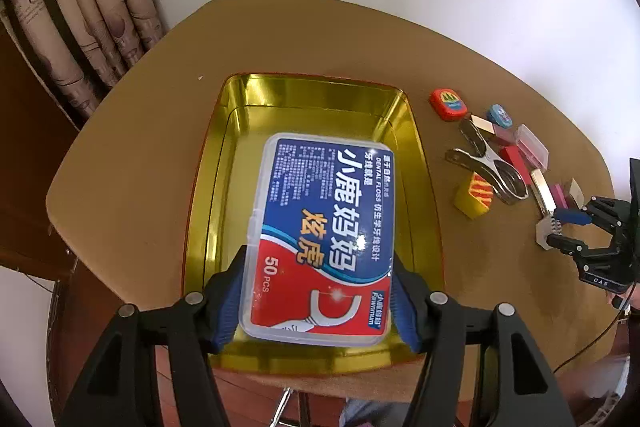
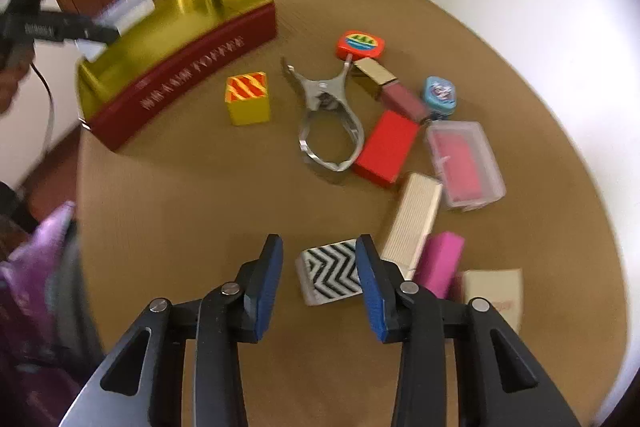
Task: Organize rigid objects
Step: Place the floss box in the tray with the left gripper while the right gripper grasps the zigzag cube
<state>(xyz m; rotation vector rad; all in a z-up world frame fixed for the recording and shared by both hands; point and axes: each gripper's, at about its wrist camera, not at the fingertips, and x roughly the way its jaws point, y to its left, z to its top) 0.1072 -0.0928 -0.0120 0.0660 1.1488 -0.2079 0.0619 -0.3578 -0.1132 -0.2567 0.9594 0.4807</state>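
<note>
Tin (image 2: 188,63): gold inside, red outside. Floss box (image 1: 320,239): blue, red label. Cube (image 2: 247,98): yellow, red-orange stripes. Block (image 2: 330,271) between tongs: black-white zigzag.

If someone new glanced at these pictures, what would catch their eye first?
Probably the blue-and-red dental floss box, clamped in the left gripper over the gold tin tray. Next, the colourful clutter to the tray's right, especially the yellow striped cube and metal clip.
</note>
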